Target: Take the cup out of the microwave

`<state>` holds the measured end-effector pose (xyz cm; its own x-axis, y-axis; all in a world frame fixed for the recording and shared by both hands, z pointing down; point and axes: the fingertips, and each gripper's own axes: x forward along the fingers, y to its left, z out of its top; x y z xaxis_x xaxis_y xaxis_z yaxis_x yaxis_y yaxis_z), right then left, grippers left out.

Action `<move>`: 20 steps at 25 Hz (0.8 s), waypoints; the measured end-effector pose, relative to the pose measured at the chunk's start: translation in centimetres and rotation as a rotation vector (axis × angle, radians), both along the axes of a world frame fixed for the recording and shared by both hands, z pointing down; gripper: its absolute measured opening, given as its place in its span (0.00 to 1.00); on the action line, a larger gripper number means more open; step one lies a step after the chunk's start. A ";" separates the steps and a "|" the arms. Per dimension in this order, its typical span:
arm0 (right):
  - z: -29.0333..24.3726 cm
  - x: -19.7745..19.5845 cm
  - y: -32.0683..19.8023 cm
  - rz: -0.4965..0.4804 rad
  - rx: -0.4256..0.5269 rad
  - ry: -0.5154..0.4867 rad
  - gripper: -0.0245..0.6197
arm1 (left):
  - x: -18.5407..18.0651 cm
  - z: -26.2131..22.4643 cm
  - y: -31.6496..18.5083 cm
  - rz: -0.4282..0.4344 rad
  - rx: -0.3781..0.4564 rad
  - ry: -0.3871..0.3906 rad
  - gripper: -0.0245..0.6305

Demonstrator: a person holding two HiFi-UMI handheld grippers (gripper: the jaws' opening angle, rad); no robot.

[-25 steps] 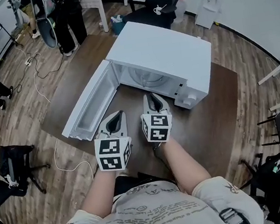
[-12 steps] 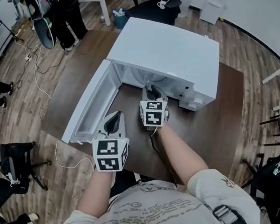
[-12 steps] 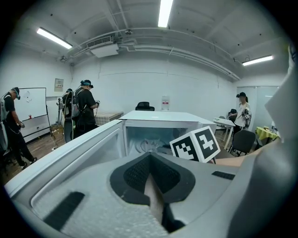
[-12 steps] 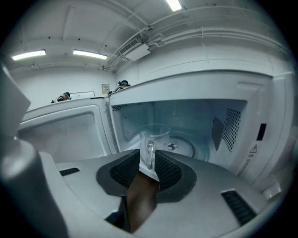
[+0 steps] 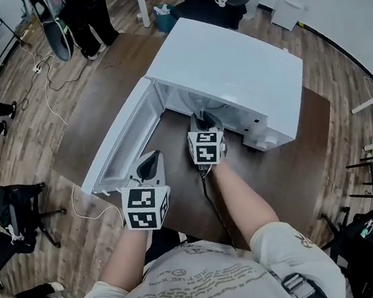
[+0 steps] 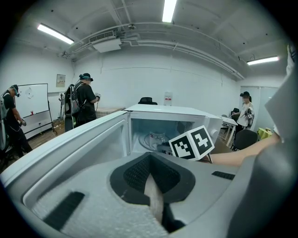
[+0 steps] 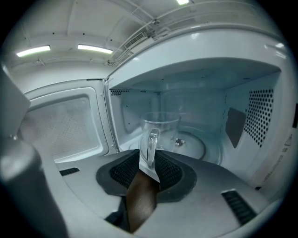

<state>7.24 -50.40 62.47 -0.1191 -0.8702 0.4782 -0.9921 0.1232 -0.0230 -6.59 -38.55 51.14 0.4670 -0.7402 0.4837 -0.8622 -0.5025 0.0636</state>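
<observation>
Two handheld grippers are in play, each topped with a cube of black-and-white square markers: bold block patterns, no lettering I can read off them. Right gripper is reaching in through the mouth of the white box-shaped microwave, its marker cube just outside the opening. Look along its jaws: they're drawn in close on the looped handle of the clear glass cup, ribbed dark pads pressed to either side, so it has the cup by the handle. The cup itself stands upright inside the cavity, on the near left part of the round glass turntable. The perforated vent panel on the right-hand wall is well apart from it. The white microwave door hangs wide open to the left.

Left gripper hovers outside, over the dark brown tabletop just beside the door's free end. Its jaws are closed down to a thin sliver with nothing between them. From its own view the cup shows dimly inside the oven, behind the right gripper's cube. The print across the person's grey shirt is too warped to read. Off behind, a person in dark clothes stands by a whiteboard.
</observation>
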 end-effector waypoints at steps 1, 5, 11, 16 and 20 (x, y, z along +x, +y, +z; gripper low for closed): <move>0.1 -0.1 -0.3 -0.012 0.003 0.005 0.20 | 0.0 0.2 -0.1 0.000 -0.004 -0.003 0.06; 0.1 -0.4 -1.1 -0.049 0.019 0.017 0.20 | 0.3 0.6 -0.2 0.004 -0.007 -0.010 0.06; 0.1 -1.7 -2.0 -0.115 0.041 0.041 0.20 | -0.6 1.0 0.1 -0.012 -0.019 -0.028 0.06; 0.0 -2.7 -2.4 -0.162 0.067 0.065 0.20 | -1.1 1.5 0.2 -0.026 -0.026 -0.034 0.06; 0.0 -3.6 -2.7 -0.200 0.093 0.055 0.20 | -1.3 1.8 0.2 -0.032 -0.032 -0.036 0.06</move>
